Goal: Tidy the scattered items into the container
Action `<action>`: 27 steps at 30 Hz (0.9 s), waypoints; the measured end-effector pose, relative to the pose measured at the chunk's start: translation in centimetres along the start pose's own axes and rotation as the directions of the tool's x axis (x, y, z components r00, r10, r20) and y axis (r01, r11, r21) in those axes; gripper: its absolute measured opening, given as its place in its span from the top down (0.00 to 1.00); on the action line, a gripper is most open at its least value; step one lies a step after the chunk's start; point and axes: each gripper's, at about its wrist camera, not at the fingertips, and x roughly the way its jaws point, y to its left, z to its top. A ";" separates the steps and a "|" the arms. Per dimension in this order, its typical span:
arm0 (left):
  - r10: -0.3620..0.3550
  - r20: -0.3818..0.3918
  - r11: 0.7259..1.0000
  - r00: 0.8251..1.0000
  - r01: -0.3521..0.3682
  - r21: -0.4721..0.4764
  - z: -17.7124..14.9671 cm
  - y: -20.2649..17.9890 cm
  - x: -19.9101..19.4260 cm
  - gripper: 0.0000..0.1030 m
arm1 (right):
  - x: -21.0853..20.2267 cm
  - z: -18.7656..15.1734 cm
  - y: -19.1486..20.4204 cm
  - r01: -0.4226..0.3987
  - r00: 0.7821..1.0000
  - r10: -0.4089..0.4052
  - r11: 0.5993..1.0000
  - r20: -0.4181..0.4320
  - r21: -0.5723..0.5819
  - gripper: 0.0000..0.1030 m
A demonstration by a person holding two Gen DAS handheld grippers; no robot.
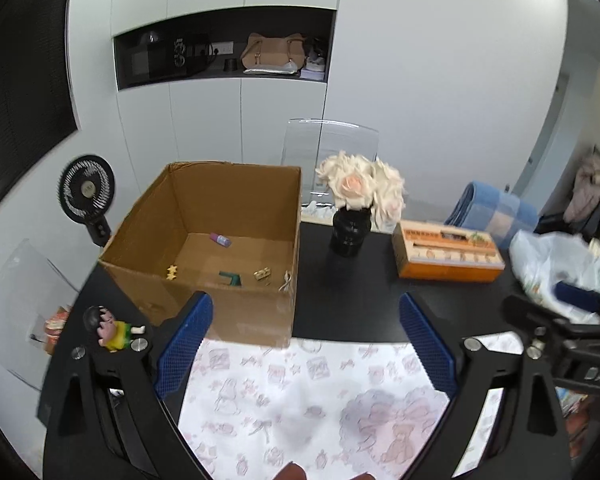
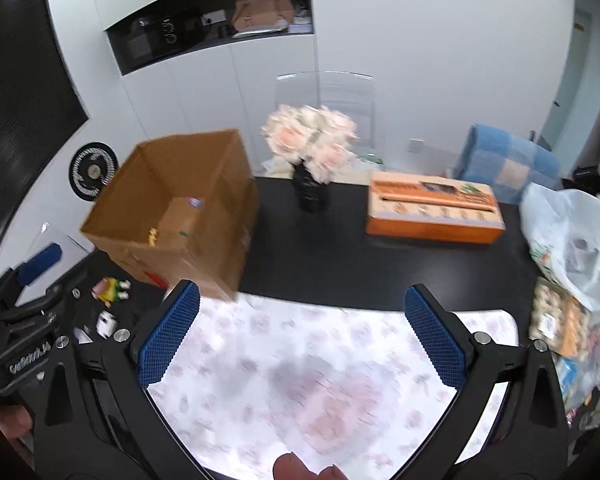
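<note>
Patterned mat (image 1: 300, 392) lies nearest; left gripper (image 1: 306, 344) and right gripper (image 2: 302, 334) both gape wide, empty. Cardboard box (image 1: 236, 312) holds small bits; a toy figure (image 1: 114, 330) sits outside, likely awaiting collection.

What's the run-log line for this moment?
left gripper: open, empty | right gripper: open, empty | box: holds small items | figurine: outside box, left of it

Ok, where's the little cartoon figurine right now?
The figurine lies on the black table, left of the cardboard box; in the left wrist view it sits beside the left fingers.
</note>
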 end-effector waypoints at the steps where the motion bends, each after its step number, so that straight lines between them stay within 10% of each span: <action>1: 0.011 0.001 1.000 1.000 -0.011 0.020 -0.7 -0.8 -0.3 0.10 | -0.6 -1.0 -0.7 0.017 1.000 -0.017 1.000 -0.001 -0.003 0.00; 27: -0.043 -0.081 0.992 0.996 0.052 0.117 -14.6 -7.2 -4.3 0.10 | -5.7 -18.6 -5.5 0.190 0.982 -0.189 0.979 -0.029 0.067 0.00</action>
